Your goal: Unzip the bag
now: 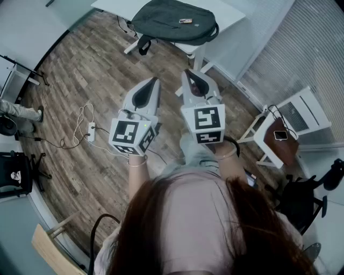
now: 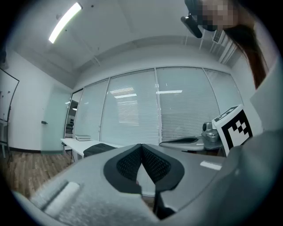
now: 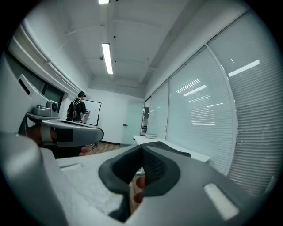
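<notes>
Lying slumped at twelve o'clock, the bag [image 1: 173,21] rests on the table [image 1: 113,8], well apart from both grippers, and I can't make out its zip pull. The left gripper [image 1: 155,80] and right gripper [image 1: 186,72] are held level side by side at six o'clock of it, each with jaws pressed together on nothing. My worry is that the soft bag, pinned by nothing, would slide or bunch if one gripper tugged the zip without the other steadying the cloth, and a small pull could slip from the jaws.

No legible text or numbers
</notes>
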